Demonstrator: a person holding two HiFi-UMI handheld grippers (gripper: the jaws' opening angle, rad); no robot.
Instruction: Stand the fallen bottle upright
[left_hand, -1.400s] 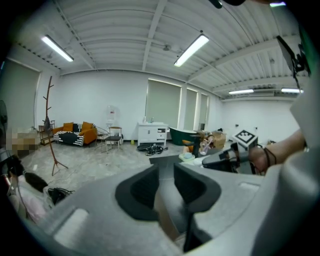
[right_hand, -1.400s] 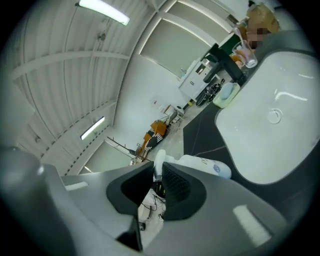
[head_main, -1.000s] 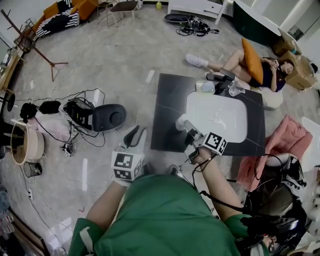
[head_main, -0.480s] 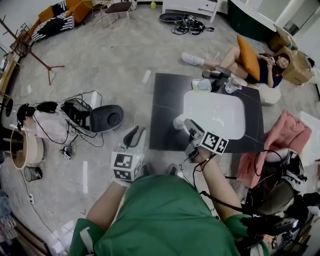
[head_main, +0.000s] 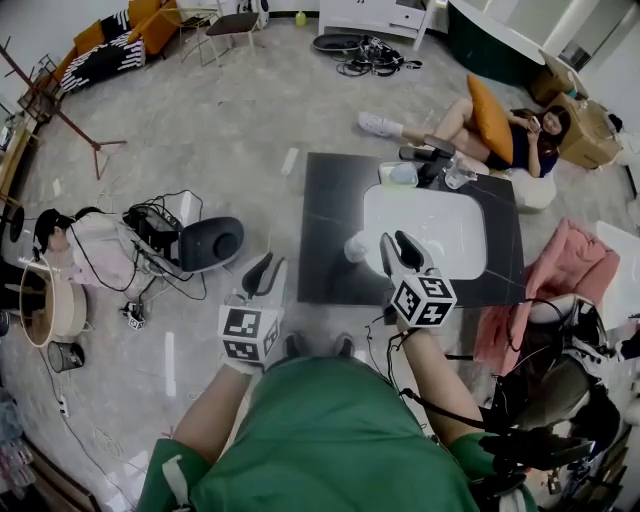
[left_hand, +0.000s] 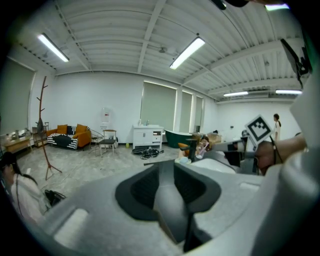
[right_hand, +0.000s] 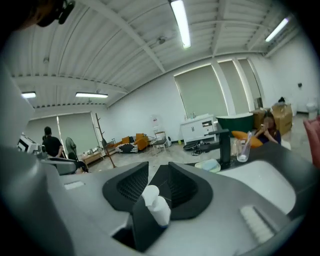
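A small white bottle (head_main: 356, 247) with a white cap stands cap-up on the black table (head_main: 330, 200), near its left edge. In the right gripper view the bottle (right_hand: 156, 205) shows low down through the gap between the jaws, leaning slightly. My right gripper (head_main: 402, 250) hovers just right of the bottle. It is open, its fingers apart and off the bottle. My left gripper (head_main: 262, 275) hangs over the floor left of the table, open with nothing between its jaws.
A white tray (head_main: 430, 225) covers the middle of the table. A bowl (head_main: 403, 173), a black stand (head_main: 428, 160) and a glass (head_main: 462, 177) sit at its far edge. Beyond it a person (head_main: 500, 130) sits on the floor. Cables and a black device (head_main: 210, 240) lie to the left.
My right gripper has lifted, rolled upright and moved right, away from the bottle. The bottle stays near the table's left edge. The left gripper has not moved.
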